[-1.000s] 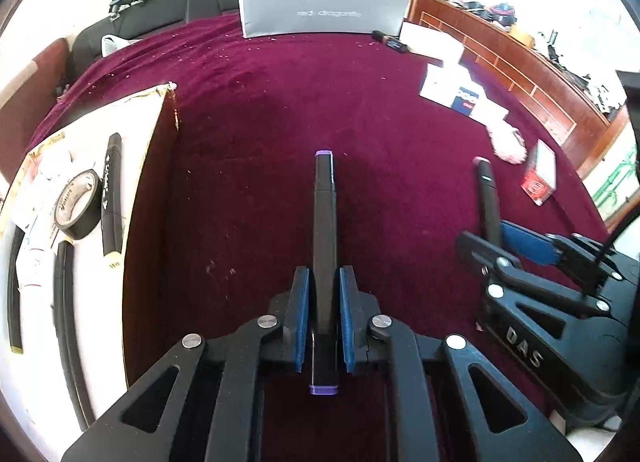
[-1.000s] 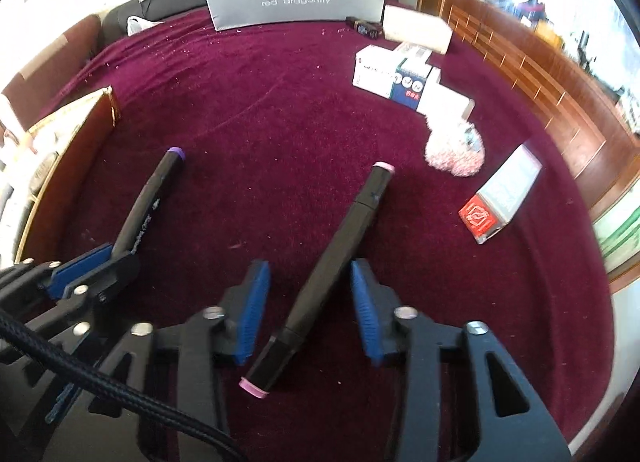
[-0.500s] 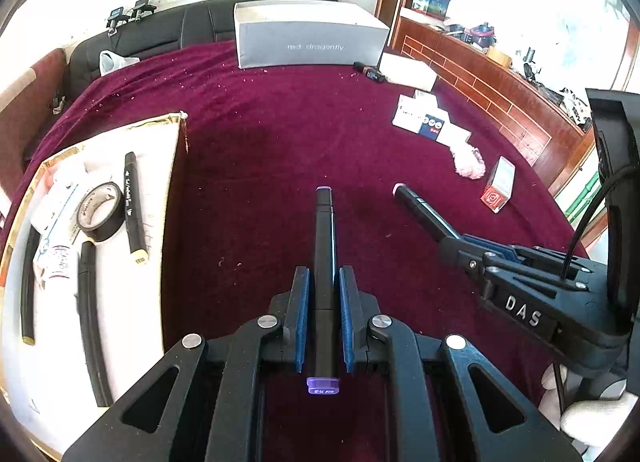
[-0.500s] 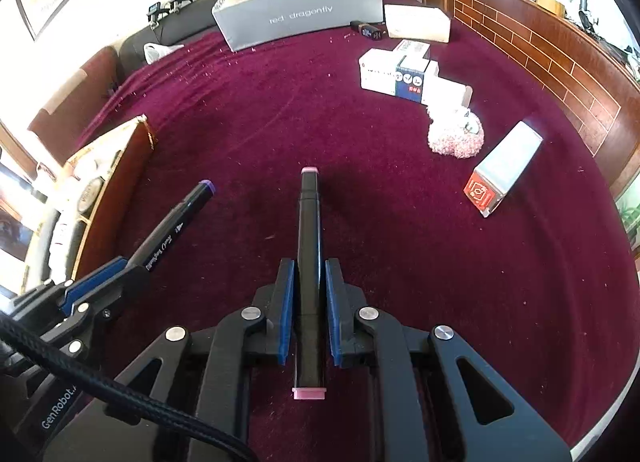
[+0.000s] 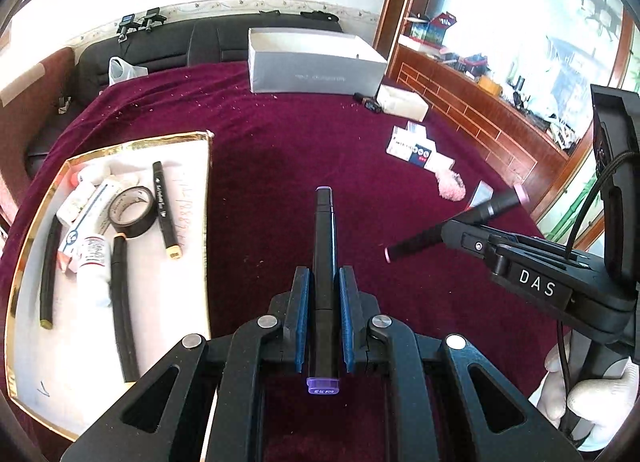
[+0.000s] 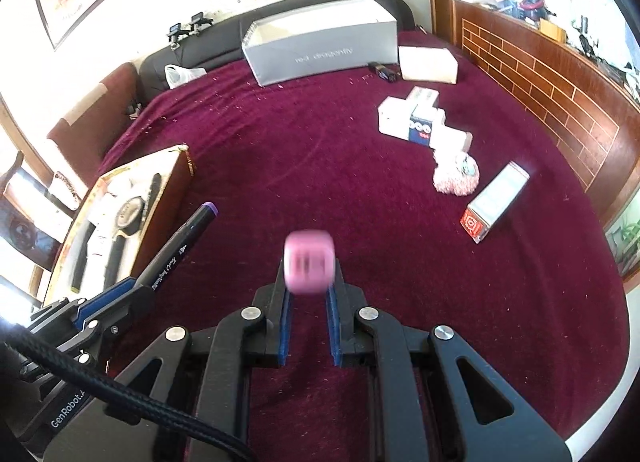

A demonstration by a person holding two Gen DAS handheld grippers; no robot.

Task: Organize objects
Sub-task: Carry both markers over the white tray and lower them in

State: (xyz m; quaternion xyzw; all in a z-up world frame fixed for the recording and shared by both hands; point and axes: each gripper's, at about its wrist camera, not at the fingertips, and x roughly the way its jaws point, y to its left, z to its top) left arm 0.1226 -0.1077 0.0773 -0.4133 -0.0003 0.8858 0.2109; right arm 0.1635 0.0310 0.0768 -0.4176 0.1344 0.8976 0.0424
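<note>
Left wrist view, from left to right: a gold-rimmed tray lies at the left on the maroon-covered table. It carries a roll of black tape, a black marker with a yellow end, further dark pens, and small white packets. At centre, the left gripper has its blue-padded fingers clamped on the barrel of a black marker with purple caps, which points away from the camera above the cloth. At the right, the right gripper holds a black marker with pink caps clear of the table, slanting up toward the right. A white-gloved hand grips its handle at the lower right. A grey box stands at the far edge, with small cartons and a pink fluffy item to the right.

Right wrist view, same order: the tray sits at the left, the purple-capped marker projects from the left gripper just beside it, and at centre a blurred pink cap faces the lens between the right fingers. The pads stand apart at the near end; contact with the barrel is hidden behind the cap. A red-and-white carton lies on the cloth at the right.
</note>
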